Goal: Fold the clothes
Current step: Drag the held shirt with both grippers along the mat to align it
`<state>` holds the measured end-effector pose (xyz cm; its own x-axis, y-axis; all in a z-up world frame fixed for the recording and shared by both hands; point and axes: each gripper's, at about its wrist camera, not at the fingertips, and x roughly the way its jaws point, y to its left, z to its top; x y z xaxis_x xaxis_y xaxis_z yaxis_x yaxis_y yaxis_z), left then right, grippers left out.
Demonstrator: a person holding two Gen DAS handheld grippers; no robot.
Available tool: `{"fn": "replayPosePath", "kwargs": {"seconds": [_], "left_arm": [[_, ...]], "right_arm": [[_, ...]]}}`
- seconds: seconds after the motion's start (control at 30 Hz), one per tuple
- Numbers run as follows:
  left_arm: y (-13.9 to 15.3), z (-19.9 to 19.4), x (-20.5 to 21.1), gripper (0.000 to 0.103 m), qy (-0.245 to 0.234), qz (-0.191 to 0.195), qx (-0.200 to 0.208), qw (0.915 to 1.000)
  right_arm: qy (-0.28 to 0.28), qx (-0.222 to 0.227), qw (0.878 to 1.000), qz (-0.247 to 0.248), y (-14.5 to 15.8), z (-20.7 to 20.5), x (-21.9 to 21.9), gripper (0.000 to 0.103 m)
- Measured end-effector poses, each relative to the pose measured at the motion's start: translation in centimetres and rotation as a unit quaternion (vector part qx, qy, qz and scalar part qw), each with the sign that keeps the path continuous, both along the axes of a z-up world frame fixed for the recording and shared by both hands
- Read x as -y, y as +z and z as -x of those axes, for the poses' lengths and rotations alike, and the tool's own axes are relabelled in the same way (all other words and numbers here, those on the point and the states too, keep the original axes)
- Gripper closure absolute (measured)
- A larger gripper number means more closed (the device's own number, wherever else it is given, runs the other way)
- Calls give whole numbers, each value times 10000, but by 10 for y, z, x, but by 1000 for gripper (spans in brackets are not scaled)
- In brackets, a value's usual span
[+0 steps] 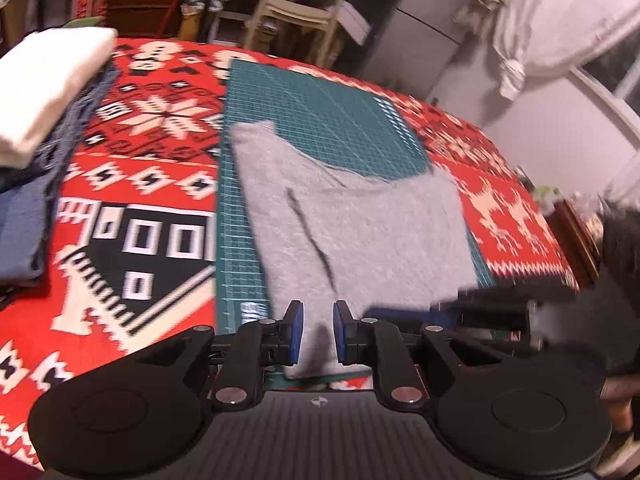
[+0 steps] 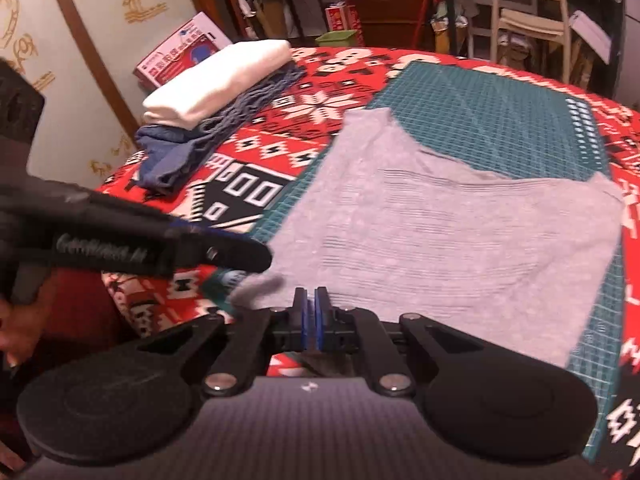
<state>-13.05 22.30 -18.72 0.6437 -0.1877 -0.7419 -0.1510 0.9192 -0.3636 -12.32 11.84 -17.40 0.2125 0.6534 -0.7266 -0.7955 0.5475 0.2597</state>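
A grey garment (image 1: 360, 232) (image 2: 440, 240) lies mostly flat on a green cutting mat (image 1: 320, 100) (image 2: 500, 112), with one part reaching toward the far left. My left gripper (image 1: 318, 332) is open over the garment's near edge, grey cloth showing between its blue pads. In the right wrist view the left gripper (image 2: 224, 256) sits by the garment's near left corner. My right gripper (image 2: 313, 320) has its pads pressed together at the near edge, and a scrap of grey cloth shows just below them. It appears blurred in the left wrist view (image 1: 480, 312).
A red patterned cloth (image 1: 140, 160) (image 2: 320, 112) covers the table. At the far left is a stack of folded clothes, white (image 1: 48, 80) (image 2: 220, 80) on top of blue (image 1: 20, 220) (image 2: 172, 152). A chair (image 2: 528, 12), shelves and a box (image 2: 180, 52) stand beyond the table.
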Motion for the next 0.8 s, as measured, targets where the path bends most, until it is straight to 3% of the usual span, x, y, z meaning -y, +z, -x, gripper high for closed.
{"fn": "replayPosePath", "kwargs": {"seconds": [0.17, 0.33, 0.7, 0.8], "left_arm": [[-1, 4, -18, 87, 317, 211, -19, 9993], [-5, 3, -20, 87, 401, 279, -21, 9988], [-19, -4, -16, 87, 388, 78, -234, 9989], [-20, -1, -16, 98, 423, 8, -259, 9988]], "right_arm": [[-286, 178, 9994, -28, 6, -12, -3, 99], [-574, 182, 9981, 154, -7, -28, -10, 99], [-77, 261, 9996, 72, 0, -19, -41, 98], [41, 121, 9998, 175, -11, -19, -55, 101]]}}
